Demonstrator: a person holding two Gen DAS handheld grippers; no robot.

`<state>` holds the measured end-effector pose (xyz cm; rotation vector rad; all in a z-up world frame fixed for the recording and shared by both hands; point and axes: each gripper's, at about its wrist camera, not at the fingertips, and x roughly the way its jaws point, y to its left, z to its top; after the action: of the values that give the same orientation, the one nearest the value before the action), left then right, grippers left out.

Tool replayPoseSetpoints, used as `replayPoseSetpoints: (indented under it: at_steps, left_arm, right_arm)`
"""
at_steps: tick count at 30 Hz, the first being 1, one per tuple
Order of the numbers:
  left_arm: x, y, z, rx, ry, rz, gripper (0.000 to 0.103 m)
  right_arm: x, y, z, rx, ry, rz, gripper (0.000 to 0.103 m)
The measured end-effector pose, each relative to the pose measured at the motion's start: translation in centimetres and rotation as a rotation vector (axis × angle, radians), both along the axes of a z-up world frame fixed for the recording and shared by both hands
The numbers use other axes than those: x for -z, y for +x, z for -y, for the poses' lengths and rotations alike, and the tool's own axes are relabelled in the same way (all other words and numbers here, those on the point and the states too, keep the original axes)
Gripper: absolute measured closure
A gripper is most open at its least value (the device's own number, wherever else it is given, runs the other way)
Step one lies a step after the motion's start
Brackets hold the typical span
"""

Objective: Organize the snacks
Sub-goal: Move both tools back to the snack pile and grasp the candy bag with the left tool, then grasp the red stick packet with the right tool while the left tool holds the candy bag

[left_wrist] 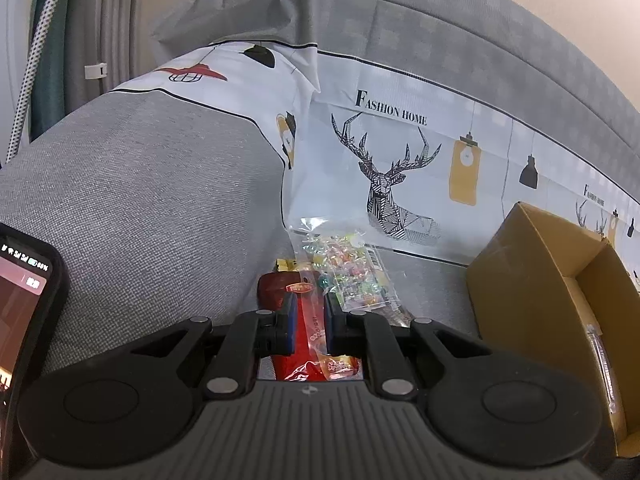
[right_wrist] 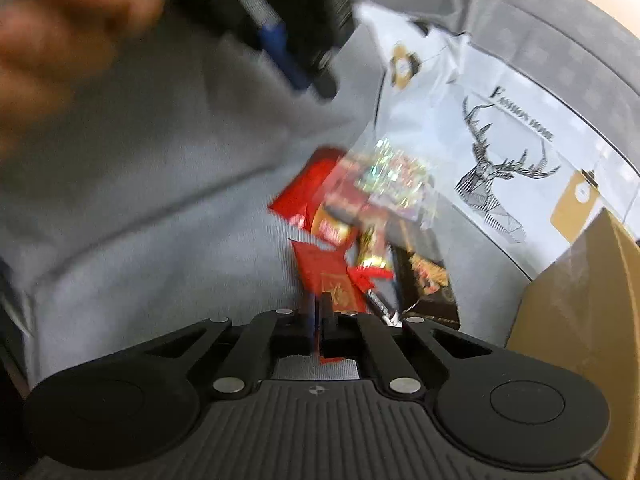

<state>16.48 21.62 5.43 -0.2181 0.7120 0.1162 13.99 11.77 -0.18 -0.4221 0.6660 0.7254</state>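
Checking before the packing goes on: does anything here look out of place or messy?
Yes. The snacks lie in a loose overlapping heap on the grey sofa, the clear candy bag on top, none visibly in the cardboard box. Each gripper, left gripper and right gripper, pinches a red packet.

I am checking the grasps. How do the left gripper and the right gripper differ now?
The left gripper has its jaws apart around a red snack packet; the right gripper has its jaws almost together on a thin red packet. Both point toward the snack pile.
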Motion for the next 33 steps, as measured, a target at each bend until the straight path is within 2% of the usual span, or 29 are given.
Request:
replayPoseSetpoints:
  at_steps: [4,8,11,15,16,17,19,23,24,25,26,30,32,33]
  left_arm:
    - [-0.1,0.0,0.3,0.007,0.001,0.001,0.088]
    - [0.0,0.0,0.5,0.015,0.003,-0.001,0.088]
    - [0.0,0.1,0.7,0.020,0.006,-0.003,0.088]
    - [0.0,0.2,0.8,0.020,0.006,-0.003,0.088]
    - [0.1,0.2,0.8,0.019,0.006,-0.004,0.088]
    - [0.1,0.2,0.8,0.020,0.006,-0.005,0.088]
    - [0.1,0.3,0.8,0.020,0.006,-0.005,0.088]
    - [0.4,0.5,0.6,0.015,0.003,-0.014,0.088]
    - [0.5,0.7,0.6,0.012,-0.001,-0.017,0.088]
    - [0.6,0.8,0.5,0.011,-0.005,-0.018,0.088]
    - [0.7,1.0,0.6,0.011,-0.010,-0.019,0.088]
    - [1.1,2.2,1.2,0.025,-0.006,-0.032,0.086]
    - [1.6,3.1,1.7,0.030,-0.006,-0.045,0.075]
    - [1.8,3.5,1.9,0.032,-0.006,-0.048,0.063]
  right_arm:
    - [-2.5,-0.1,1.9,0.036,0.165,-0.120,0.102]
    - [-2.8,0.3,3.4,0.097,0.271,-0.294,0.101]
    - [-1.8,0.6,3.5,0.124,0.268,-0.343,0.097]
    - [-0.8,0.5,3.1,0.138,0.229,-0.328,0.089]
    - [-0.5,0.6,2.9,0.139,0.218,-0.329,0.083]
    - [-0.1,0.7,2.7,0.142,0.205,-0.331,0.074]
    - [0.4,0.8,2.4,0.148,0.190,-0.337,0.063]
    - [1.2,1.3,1.8,0.142,0.169,-0.341,0.065]
    - [1.5,1.4,1.6,0.138,0.158,-0.345,0.070]
    - [1.7,1.4,1.5,0.136,0.140,-0.351,0.087]
    - [1.9,1.4,1.4,0.133,0.131,-0.353,0.094]
    - [0.8,1.0,1.5,0.155,0.131,-0.307,0.095]
    - [-0.1,0.9,1.9,0.182,0.137,-0.284,0.095]
    - [-0.3,0.9,2.0,0.190,0.126,-0.270,0.095]
